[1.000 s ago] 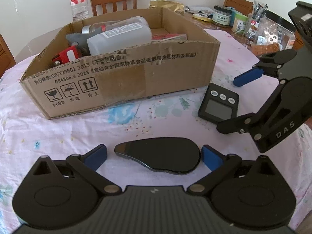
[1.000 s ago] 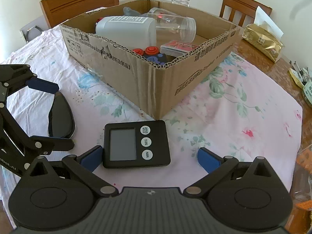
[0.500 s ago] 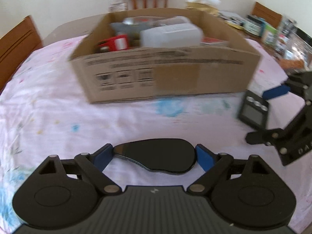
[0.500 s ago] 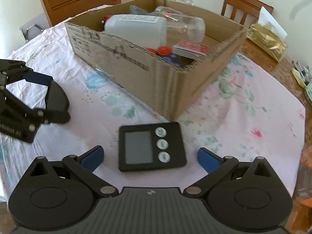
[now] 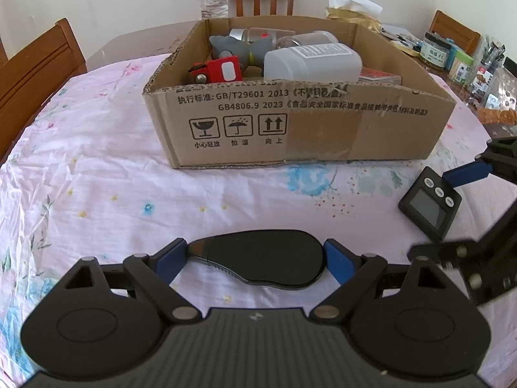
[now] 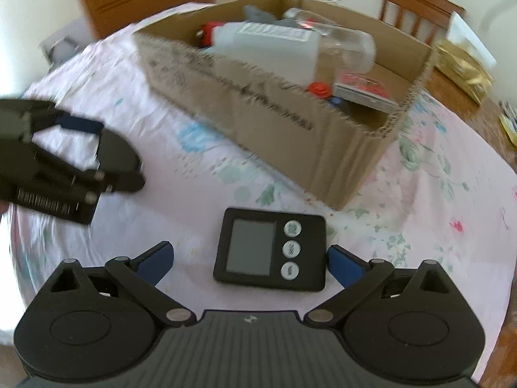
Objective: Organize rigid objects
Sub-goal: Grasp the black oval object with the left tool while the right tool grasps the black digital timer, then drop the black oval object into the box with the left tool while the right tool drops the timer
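The left tool (image 5: 255, 260) now has its blue fingers pressed against both ends of a flat black paddle-shaped object (image 5: 263, 258), gripping it just above the pink floral surface (image 5: 97, 194); a second ago those fingers stood slightly apart from it. The right tool (image 6: 248, 258) has slid over so its spread fingers straddle the black timer (image 6: 269, 249), one pad touching its right edge, not yet clamped. Beyond both sits the cardboard box (image 5: 323, 129), already holding bottles and toys, the likely destination for each item.
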